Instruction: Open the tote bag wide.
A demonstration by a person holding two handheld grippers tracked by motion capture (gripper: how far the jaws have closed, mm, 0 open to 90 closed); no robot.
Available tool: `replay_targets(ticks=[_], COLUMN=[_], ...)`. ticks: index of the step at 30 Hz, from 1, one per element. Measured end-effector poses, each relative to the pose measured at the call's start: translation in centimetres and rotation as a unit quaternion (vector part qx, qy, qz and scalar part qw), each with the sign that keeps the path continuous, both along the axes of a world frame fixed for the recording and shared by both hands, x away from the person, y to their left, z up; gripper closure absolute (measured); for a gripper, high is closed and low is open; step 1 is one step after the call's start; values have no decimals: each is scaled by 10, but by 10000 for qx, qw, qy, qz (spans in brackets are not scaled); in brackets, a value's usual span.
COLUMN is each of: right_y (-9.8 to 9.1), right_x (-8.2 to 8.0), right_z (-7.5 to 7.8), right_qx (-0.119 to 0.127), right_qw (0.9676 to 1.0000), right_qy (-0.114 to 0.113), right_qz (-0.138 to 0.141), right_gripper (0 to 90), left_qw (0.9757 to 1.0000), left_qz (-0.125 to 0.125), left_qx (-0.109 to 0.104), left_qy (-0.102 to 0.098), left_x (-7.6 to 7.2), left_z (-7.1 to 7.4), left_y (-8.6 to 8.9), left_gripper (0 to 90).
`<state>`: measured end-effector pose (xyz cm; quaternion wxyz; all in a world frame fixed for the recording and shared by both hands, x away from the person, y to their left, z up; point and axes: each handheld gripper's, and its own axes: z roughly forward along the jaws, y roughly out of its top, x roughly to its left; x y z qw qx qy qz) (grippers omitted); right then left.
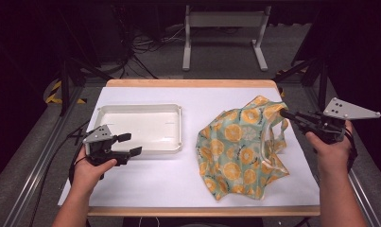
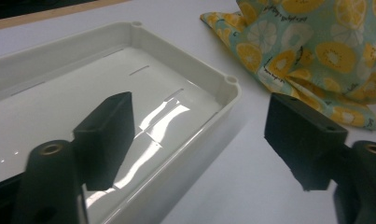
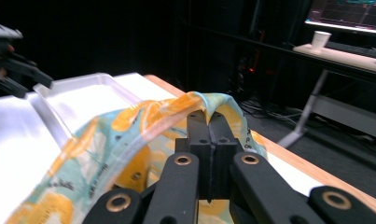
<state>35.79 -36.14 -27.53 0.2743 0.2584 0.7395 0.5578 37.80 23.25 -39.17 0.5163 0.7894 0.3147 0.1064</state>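
Bench (image 1: 145, 182): white top sheet, wood edge showing along the far and near sides. Two things lie directly on it. White rectangular tray (image 1: 140, 108) on the left half, long side parallel to the bench's far edge, glossy inside, nothing in it. Cloth bag (image 1: 235, 156) on the right half, teal with orange-slice print, crumpled; its lower part is spread flat on the sheet, its far right corner is lifted off the surface. Tray and bag sit apart, bare white strip between them.
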Motion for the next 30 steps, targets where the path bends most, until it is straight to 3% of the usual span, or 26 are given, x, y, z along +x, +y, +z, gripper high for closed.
replay_targets(ticks=[4, 7, 13, 22, 30], right_y=[4, 7, 17, 36, 50], right_x=[-1, -1, -4, -8, -8], right_z=[6, 9, 21, 38, 49], right_qx=[36, 28, 22, -61, -56], right_qw=[10000, 9999, 9996, 9985, 9973], right_qy=[3, 20, -62, -174, -127], right_qz=[82, 128, 273, 512, 723], right_gripper=[900, 900, 900, 900, 900], left_qw=[9999, 9998, 9994, 9993, 9993], left_qz=[106, 58, -57, -199, -300], left_qx=[78, 176, 322, 295, 31], left_qy=[-95, -11, -130, -143, -208], left_x=[-1, -2, -5, -7, -5], left_z=[0, 0, 5, 14, 21], left_y=[-3, -7, -17, -30, -41], left_gripper=[165, 148, 124, 114, 67])
